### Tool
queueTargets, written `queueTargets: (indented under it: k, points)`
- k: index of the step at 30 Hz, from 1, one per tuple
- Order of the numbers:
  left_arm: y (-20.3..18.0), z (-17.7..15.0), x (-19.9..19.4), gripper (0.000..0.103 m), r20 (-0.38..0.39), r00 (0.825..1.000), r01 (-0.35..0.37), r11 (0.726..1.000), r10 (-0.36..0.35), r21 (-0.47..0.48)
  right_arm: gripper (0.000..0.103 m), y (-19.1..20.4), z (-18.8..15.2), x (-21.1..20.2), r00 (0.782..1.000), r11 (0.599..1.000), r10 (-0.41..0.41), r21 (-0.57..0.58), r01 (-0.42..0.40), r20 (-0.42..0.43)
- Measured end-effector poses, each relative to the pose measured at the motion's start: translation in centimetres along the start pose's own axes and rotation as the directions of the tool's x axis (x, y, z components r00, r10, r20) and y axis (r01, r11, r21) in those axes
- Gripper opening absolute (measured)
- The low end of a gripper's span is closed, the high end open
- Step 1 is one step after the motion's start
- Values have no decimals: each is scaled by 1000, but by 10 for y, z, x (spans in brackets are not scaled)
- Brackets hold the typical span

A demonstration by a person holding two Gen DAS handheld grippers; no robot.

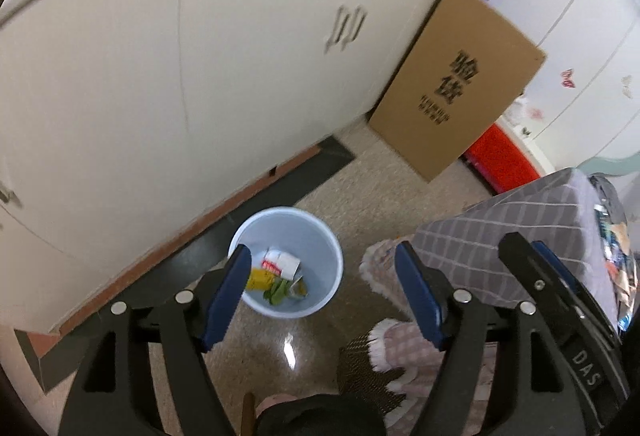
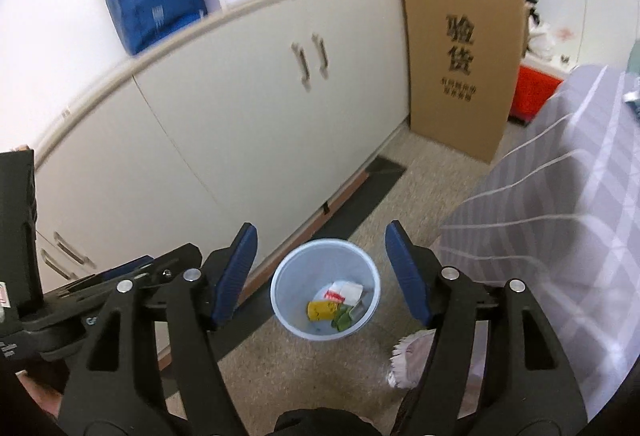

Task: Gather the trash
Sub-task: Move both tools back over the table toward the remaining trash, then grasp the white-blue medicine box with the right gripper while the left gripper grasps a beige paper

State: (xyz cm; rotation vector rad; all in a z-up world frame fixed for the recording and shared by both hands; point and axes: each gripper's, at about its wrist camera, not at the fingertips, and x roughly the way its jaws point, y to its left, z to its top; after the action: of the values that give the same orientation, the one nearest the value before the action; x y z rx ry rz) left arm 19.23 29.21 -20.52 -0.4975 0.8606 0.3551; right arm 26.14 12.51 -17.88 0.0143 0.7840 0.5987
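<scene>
- I see the pale blue bin (image 2: 325,289) on the floor beside the white cabinet (image 2: 224,140), holding crumpled wrappers (image 2: 335,303).
- My left hand-held gripper (image 1: 322,278) and right hand-held gripper (image 2: 321,259) are released, empty, above the bin.

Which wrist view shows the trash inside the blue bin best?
The right wrist view: the blue bin sits unobstructed between the open right gripper, trash fully visible. In the left wrist view, the left gripper has one finger overlapping the bin's rim and some contents.

white cabinets (image 2: 224,140) line the speckled floor (image 2: 420,188), cardboard sheet (image 2: 460,56) leaning beside a checked bedspread (image 2: 560,196).
</scene>
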Motion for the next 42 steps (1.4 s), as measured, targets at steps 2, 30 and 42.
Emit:
queueTargets:
  k: [2,30,42]
  points:
    - [-17,0,-16,74,38,999,15,1000,-16,25,67,-8,5,-23,999,1000,-3,12,2,42]
    - [-367,-99,-58,75,-31,957,243,735,-290,633,86,-341,-74,-274,829,696,-551,602,392,98]
    - [-439,-129,-40,78,-75,956,232,573,-284,786,85,-388,-64,-234,894,731,-448,570,375,-13]
